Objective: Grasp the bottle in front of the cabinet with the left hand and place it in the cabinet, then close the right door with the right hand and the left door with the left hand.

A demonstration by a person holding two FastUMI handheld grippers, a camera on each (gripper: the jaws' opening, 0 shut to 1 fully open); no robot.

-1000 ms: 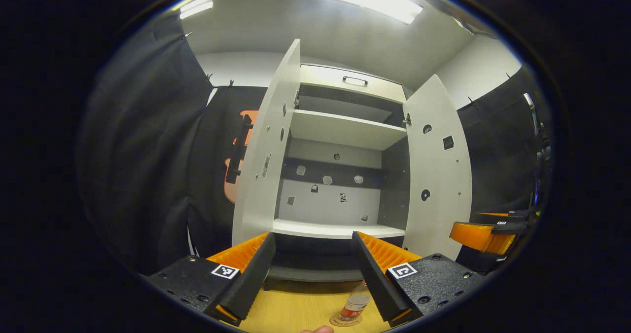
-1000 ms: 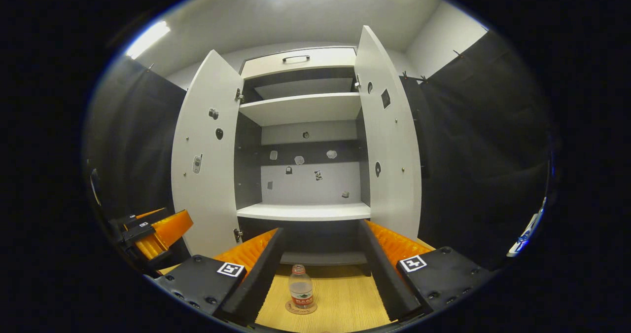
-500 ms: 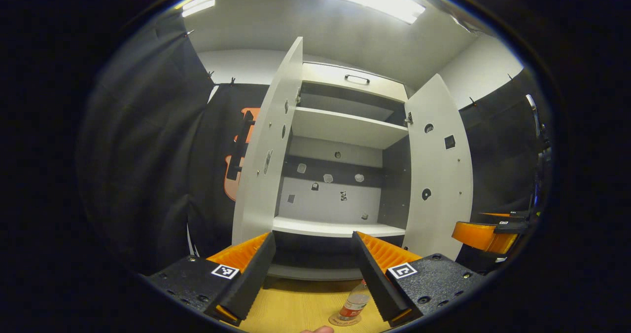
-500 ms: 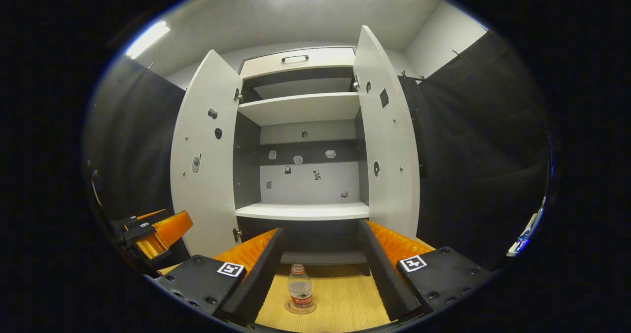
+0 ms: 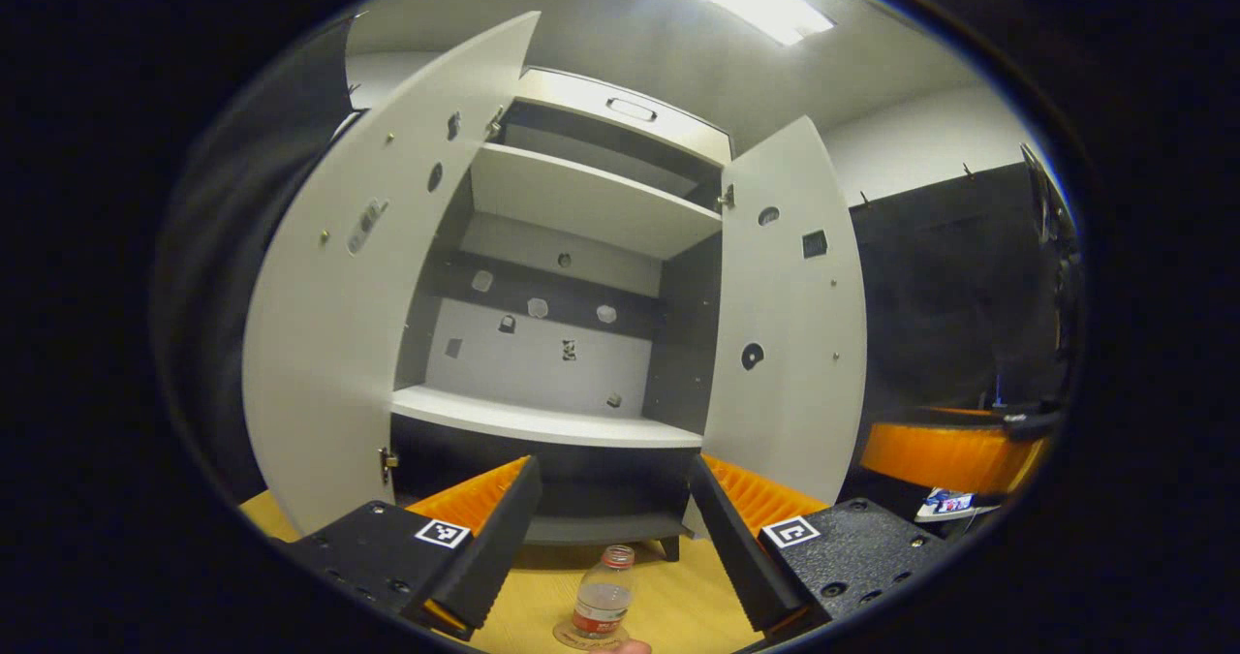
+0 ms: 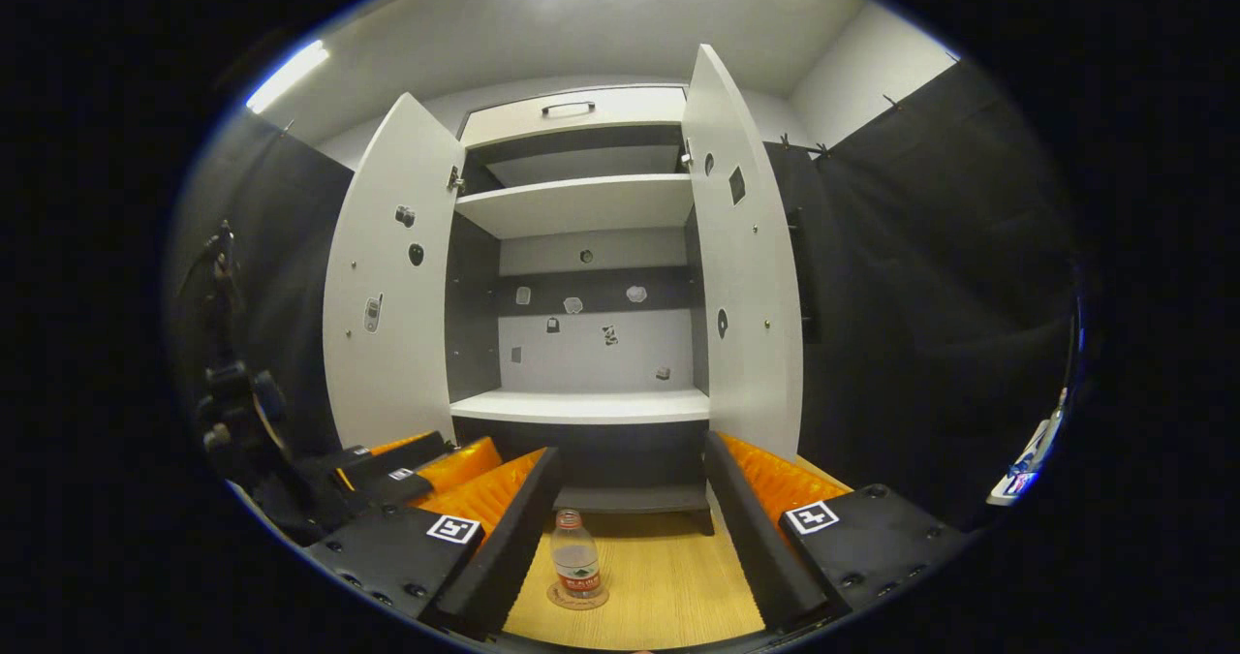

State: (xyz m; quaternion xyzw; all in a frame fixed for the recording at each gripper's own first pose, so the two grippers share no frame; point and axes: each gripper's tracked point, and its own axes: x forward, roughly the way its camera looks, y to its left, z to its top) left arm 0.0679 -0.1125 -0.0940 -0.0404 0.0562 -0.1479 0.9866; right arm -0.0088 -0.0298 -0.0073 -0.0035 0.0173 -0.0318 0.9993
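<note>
1. The left hand-held gripper (image 5: pixel 612 547) is spread wide with nothing between its fingers. It's lined up on the bottle (image 5: pixel 602 601), which shows low in the gap between them in the left gripper view, but they aren't touching it.

2. The right hand-held gripper (image 6: pixel 630 528) is also wide open and holding nothing, hanging back with the bottle (image 6: pixel 575 565) in sight between its fingers. In the right gripper view you can also spot the left one off to the side (image 6: pixel 417 465), sitting near the bottom of the left door.

3. The bottle stands upright on a little round coaster-looking disc (image 6: pixel 577 597) on the wooden worktop (image 6: pixel 659 586), just in front of the cabinet (image 6: pixel 581 407) and not inside it.

4. Both doors are swung open: left door (image 5: pixel 339 325), right door (image 5: pixel 790 315). The shelves look bare apart from small stickers on the back panel.

5. So I'd say we're at step one, the approach to the grasp. Nothing's picked up, nothing's closed.

6. The next move, as I read it: drop the left one lower and forward so the fingers straddle the bottle's body, then squeeze. It's a light plastic bottle and probably tips easily, so come in square rather than nudging it from one side. After that it's lift and set on the lower shelf (image 5: pixel 542 424).
</note>
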